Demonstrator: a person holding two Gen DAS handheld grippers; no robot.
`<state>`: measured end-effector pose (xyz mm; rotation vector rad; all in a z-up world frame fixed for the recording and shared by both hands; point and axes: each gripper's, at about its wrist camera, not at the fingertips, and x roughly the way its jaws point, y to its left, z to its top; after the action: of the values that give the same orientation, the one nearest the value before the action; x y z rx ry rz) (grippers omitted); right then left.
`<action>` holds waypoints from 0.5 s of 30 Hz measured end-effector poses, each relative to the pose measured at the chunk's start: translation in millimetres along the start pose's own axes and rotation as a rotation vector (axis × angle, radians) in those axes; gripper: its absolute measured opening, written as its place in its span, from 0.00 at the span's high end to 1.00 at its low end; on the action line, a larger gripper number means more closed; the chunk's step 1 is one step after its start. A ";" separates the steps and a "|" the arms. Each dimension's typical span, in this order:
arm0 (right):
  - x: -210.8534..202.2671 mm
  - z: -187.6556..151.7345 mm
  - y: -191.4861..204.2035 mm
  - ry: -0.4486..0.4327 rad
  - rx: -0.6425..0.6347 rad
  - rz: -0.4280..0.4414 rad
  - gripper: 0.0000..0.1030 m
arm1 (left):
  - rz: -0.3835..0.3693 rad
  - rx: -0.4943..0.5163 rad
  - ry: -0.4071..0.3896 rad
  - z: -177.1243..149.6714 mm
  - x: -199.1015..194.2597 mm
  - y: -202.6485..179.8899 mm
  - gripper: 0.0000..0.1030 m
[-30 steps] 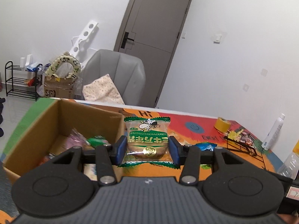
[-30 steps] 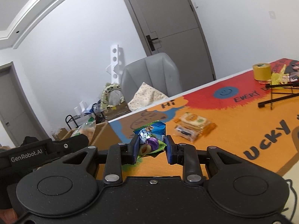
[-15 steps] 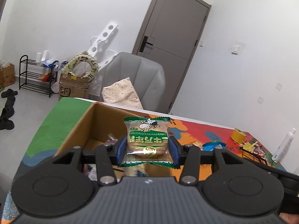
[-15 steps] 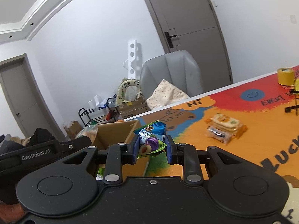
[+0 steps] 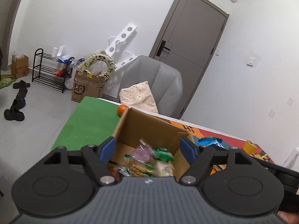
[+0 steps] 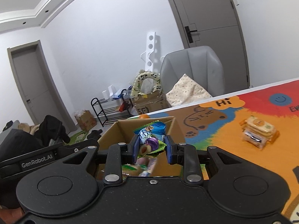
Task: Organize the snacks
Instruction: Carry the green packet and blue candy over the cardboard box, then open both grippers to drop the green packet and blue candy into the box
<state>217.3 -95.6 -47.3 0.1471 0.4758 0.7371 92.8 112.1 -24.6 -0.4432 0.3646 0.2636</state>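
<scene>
An open cardboard box (image 5: 149,128) stands on the table with several snack packets (image 5: 147,160) lying inside. My left gripper (image 5: 148,146) hangs over the box, its jaws opening, with nothing between the blue pads. In the right wrist view my right gripper (image 6: 151,143) is shut on a blue and green plum snack packet (image 6: 149,138), held above the near part of the same box (image 6: 115,132).
Two stacked cracker packets (image 6: 258,130) lie on the orange mat to the right. A blue packet (image 5: 211,142) sits beside the box, an orange (image 5: 122,110) behind it. A tape roll (image 5: 249,146) is far right. A grey chair (image 5: 153,82) stands behind the table.
My left gripper swung left over the box and opened; the green packet it held is gone from its jaws. The right gripper moved left over the box, still holding its packet.
</scene>
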 end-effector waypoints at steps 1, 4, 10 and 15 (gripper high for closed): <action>2.2 0.3 2.4 0.003 -0.004 0.003 0.74 | 0.001 -0.007 0.000 0.8 -0.2 3.3 0.27; 9.7 0.5 8.3 0.012 -0.010 0.009 0.74 | 0.015 -0.023 0.001 2.8 0.7 12.1 0.24; 23.5 -0.5 18.5 0.034 -0.017 0.021 0.74 | 0.040 -0.054 -0.005 6.3 1.3 26.5 0.21; 32.6 3.2 31.1 0.041 -0.034 0.041 0.74 | 0.058 -0.072 -0.012 8.7 -1.1 37.7 0.20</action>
<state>220.6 -50.5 -47.3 0.1101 0.4998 0.7889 82.1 148.7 -30.7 -0.5019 0.3577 0.3366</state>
